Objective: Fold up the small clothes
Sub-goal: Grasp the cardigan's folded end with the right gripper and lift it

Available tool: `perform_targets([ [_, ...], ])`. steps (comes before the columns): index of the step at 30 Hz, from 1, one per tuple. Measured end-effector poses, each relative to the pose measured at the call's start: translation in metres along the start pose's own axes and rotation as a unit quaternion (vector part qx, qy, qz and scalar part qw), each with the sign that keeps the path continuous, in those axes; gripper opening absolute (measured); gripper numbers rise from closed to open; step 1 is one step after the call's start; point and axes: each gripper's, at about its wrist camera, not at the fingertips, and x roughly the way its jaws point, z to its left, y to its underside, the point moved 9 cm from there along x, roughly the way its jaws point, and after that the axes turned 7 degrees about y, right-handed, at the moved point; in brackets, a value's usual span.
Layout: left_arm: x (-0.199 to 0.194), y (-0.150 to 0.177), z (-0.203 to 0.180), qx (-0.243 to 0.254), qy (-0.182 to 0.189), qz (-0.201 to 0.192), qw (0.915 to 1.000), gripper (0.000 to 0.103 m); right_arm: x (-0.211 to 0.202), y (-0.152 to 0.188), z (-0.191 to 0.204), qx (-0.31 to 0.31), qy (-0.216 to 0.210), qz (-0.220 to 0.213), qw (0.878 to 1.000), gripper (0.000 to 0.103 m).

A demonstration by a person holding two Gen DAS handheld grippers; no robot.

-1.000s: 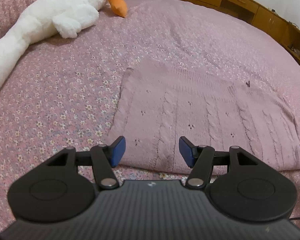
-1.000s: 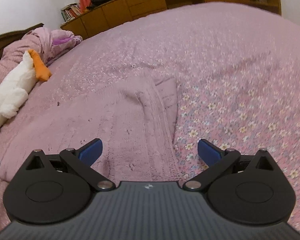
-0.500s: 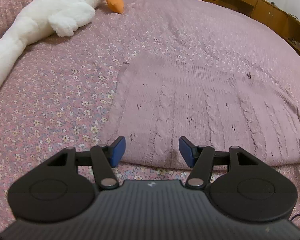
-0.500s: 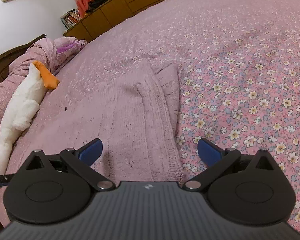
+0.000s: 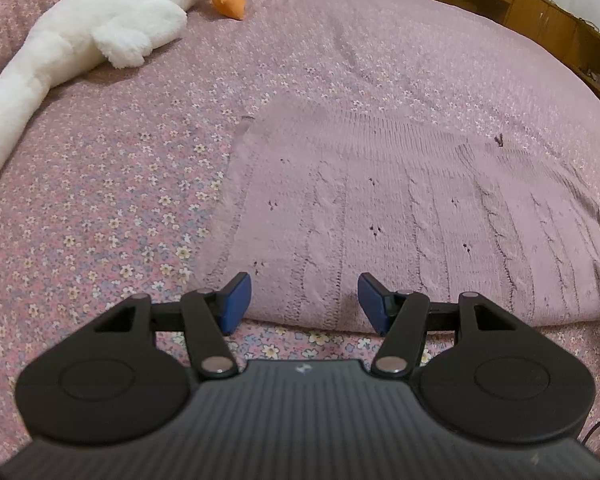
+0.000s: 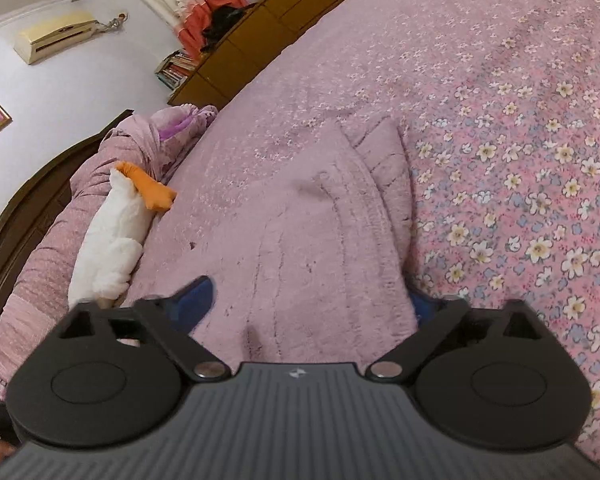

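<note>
Found the pink sweater (image 5: 380, 208) spread flat on the bed (image 5: 100, 200), ready to fold. Held the left tongs (image 5: 304, 300) released, straddling its near hem without pinching. Had just been closing the right tongs (image 6: 306, 300) around a side edge, not clamped yet, probably to lift it over.

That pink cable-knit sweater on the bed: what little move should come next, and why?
Probably finish closing the right gripper on the pink cable-knit sweater. Its jaws have just been closing with the sweater's edge between them, but no firm pinch shows. The left gripper waits open at the near hem.
</note>
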Motion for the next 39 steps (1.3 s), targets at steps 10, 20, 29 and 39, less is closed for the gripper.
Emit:
perform_targets([
  [10,0.004,0.003,0.002,0.003,-0.006,0.008,0.9999,0.061,0.006,-0.002,-0.024,0.052,-0.021,0.012,0.998,0.053],
  [20,0.004,0.008,0.0,0.009,-0.008,0.007,0.9999,0.061,0.009,0.007,-0.01,-0.016,-0.035,-0.003,0.999,0.068],
  [29,-0.005,0.008,0.001,0.003,-0.005,0.004,1.0,0.061,0.007,0.0,-0.016,0.033,-0.011,-0.005,0.999,0.042],
  [39,-0.02,0.0,0.023,-0.014,-0.01,-0.01,0.9998,0.061,-0.013,-0.017,0.014,0.053,-0.05,-0.041,0.996,0.031],
])
